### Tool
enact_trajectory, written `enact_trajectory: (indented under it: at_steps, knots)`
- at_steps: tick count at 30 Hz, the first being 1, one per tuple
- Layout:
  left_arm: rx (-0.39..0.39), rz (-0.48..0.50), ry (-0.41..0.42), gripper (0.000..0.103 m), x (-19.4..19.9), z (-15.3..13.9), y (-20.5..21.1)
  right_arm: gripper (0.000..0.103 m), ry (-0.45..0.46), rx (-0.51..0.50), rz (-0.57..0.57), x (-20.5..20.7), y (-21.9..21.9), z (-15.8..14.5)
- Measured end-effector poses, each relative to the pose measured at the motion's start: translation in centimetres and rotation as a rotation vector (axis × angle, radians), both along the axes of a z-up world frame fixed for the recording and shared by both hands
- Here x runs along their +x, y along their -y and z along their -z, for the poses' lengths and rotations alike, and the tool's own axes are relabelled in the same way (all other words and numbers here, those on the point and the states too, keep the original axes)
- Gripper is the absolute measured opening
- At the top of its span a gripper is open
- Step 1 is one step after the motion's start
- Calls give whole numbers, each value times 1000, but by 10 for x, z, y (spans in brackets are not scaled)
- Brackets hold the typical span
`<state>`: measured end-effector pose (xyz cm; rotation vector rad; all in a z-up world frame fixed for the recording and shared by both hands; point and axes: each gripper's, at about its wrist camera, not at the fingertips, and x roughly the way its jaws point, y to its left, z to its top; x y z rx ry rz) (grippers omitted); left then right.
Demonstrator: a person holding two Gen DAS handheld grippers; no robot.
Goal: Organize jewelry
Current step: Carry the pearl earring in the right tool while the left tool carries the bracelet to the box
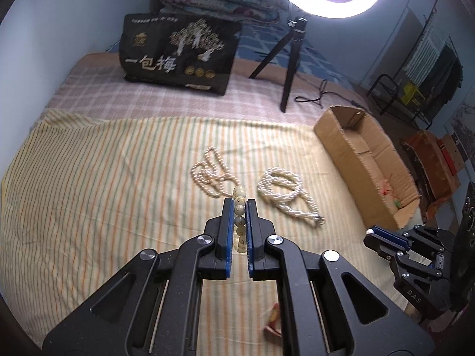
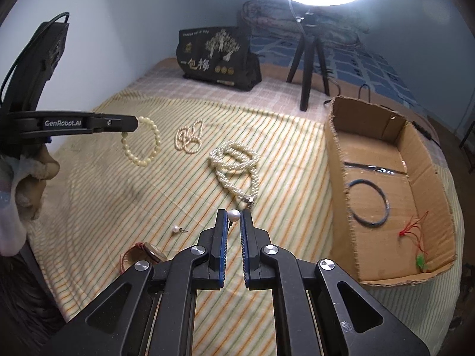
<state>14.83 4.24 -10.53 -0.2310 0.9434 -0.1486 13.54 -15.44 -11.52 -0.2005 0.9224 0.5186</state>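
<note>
My left gripper [image 1: 240, 202] is shut on a cream bead bracelet [image 1: 240, 207] and holds it above the striped cloth; the bracelet hangs from it in the right wrist view [image 2: 142, 145]. My right gripper [image 2: 234, 218] is shut on a pearl earring [image 2: 234, 215], pearl at the fingertips. It also shows in the left wrist view [image 1: 383, 235]. A thin bead necklace [image 1: 212, 175] and a thick pearl necklace [image 1: 285, 192] lie on the cloth. A second pearl earring [image 2: 177, 229] lies loose. The open cardboard box [image 2: 335, 154] holds a dark bangle [image 2: 369, 201] and a red-string charm [image 2: 415, 237].
A ring light on a tripod [image 2: 308, 68] and a black printed bag [image 2: 216, 56] stand at the back of the bed. A red-corded piece [image 2: 148, 253] lies near the cloth's front edge. A folded quilt [image 1: 219, 0] lies behind the bag.
</note>
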Motion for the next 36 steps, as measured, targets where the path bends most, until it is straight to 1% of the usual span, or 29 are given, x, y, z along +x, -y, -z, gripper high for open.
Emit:
enact_trajectory:
  at_steps: [9,19,25,36]
  knots:
    - [-37,51,49,5,6,-26,36,7,45,17,62,2,34,-20]
    - [-60,109,92,5,28,-47,85,7,73,46,188,12,89,-32]
    - [-81,133,86,5,41,-48,112,7,75,38,235,15,112,-33]
    - [-82,189,80,5,57,-44,168,7,72,35,294,22,146,-32]
